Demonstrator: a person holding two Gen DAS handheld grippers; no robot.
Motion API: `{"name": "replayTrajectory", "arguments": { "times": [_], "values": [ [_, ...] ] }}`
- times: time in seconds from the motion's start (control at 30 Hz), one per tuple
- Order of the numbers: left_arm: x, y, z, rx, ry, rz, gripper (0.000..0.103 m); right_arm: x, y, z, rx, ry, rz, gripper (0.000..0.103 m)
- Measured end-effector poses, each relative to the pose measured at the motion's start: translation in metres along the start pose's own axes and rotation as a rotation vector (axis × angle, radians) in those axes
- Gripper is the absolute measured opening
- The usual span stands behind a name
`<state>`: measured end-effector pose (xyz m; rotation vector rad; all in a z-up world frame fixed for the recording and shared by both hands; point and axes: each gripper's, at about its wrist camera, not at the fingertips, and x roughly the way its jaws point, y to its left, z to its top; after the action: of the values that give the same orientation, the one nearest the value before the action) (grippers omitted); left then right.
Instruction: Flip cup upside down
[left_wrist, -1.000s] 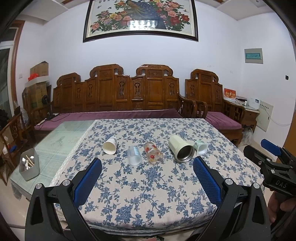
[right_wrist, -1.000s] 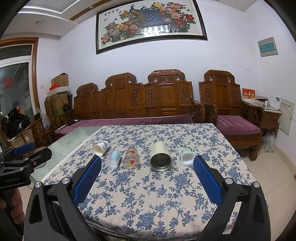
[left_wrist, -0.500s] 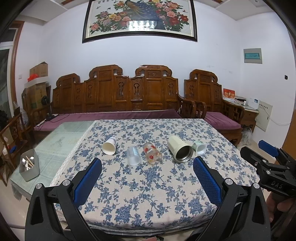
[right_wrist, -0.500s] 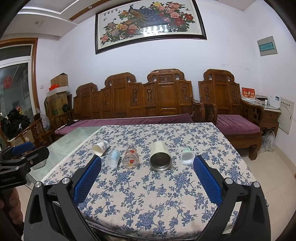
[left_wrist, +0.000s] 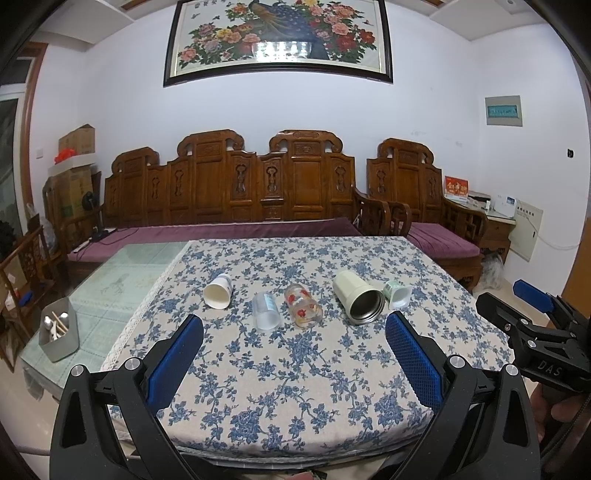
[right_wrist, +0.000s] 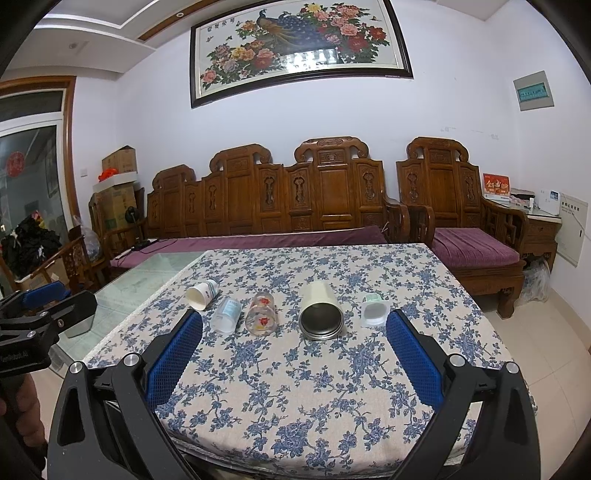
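Several cups lie on their sides in a row on the floral tablecloth: a white paper cup, a frosted plastic cup, a glass with red flowers, a cream steel-lined tumbler and a small white-green cup. The same row shows in the right wrist view, from the paper cup to the tumbler. My left gripper is open and empty, short of the row. My right gripper is open and empty, also short of it.
A grey utensil holder stands on the glass table part at the left. A carved wooden sofa runs behind the table. The other gripper shows at the frame edge in each view.
Both grippers have drifted slightly forward and up; the cups sit a little lower in the views. Nothing was touched.
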<state>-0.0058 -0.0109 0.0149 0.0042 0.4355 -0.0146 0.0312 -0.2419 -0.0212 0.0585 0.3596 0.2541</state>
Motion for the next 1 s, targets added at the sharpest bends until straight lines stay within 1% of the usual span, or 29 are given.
{"name": "replayTrajectory", "arguments": {
  "times": [0.2, 0.37, 0.5, 0.77, 0.83, 1.0],
  "values": [
    [0.001, 0.003, -0.003, 0.0, 0.011, 0.003, 0.095, 0.004, -0.001, -0.006, 0.005, 0.014, 0.0, 0.1],
    [0.014, 0.007, -0.004, 0.0, 0.049, 0.004, 0.095, 0.019, -0.004, -0.009, 0.011, 0.057, 0.019, 0.1],
    [0.038, 0.01, -0.002, 0.008, 0.097, 0.001, 0.095, 0.042, -0.011, -0.011, 0.026, 0.101, 0.036, 0.1],
    [0.09, 0.016, 0.007, 0.039, 0.179, -0.025, 0.095, 0.094, -0.024, -0.005, 0.001, 0.169, 0.022, 0.1],
    [0.112, 0.018, 0.01, 0.045, 0.204, -0.039, 0.095, 0.11, -0.028, -0.004, 0.001, 0.188, 0.027, 0.1],
    [0.161, 0.017, 0.015, 0.076, 0.274, -0.023, 0.095, 0.145, -0.032, -0.002, -0.011, 0.23, 0.032, 0.1]
  ]
}}
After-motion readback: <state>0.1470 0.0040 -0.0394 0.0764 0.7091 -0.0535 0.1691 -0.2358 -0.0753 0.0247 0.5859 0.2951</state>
